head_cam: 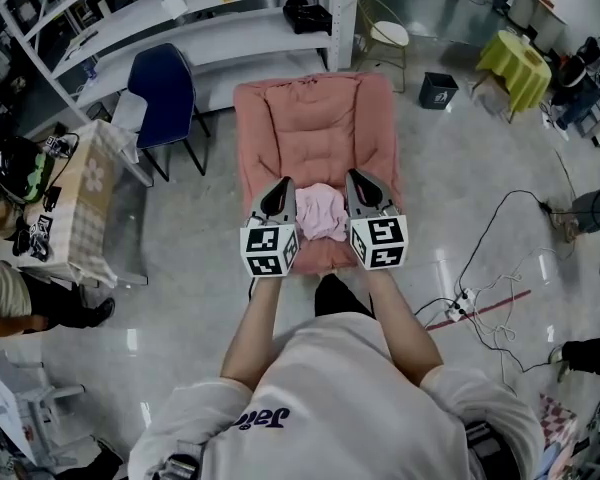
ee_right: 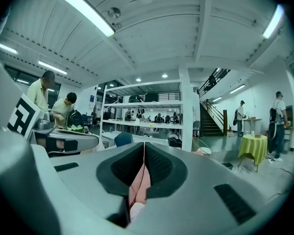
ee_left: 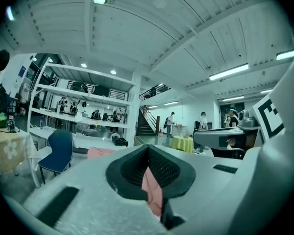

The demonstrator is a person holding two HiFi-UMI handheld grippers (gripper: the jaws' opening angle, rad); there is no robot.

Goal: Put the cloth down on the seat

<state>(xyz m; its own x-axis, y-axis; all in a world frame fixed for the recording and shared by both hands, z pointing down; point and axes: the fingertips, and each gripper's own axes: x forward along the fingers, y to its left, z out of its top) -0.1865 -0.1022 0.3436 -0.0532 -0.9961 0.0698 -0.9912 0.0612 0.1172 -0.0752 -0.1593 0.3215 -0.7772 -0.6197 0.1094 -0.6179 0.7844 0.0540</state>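
Two grips: left tongs (head_cam: 283,184) and right tongs (head_cam: 356,177) pinch the cloth (head_cam: 321,212) over the seat (head_cam: 315,123), blue chair (head_cam: 164,90) and shelving (head_cam: 235,16) behind.

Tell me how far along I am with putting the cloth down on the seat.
Done: the cloth is picked up, with the left claw and the right claw each shut on a side of it. In hand: it is bunched between them over the front of the seat. Left: lower it onto the seat and open both claws.

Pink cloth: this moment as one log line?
left gripper: shut on pink fabric cloth | right gripper: shut on cloth | cloth: held over pink cushioned seat, not yet down
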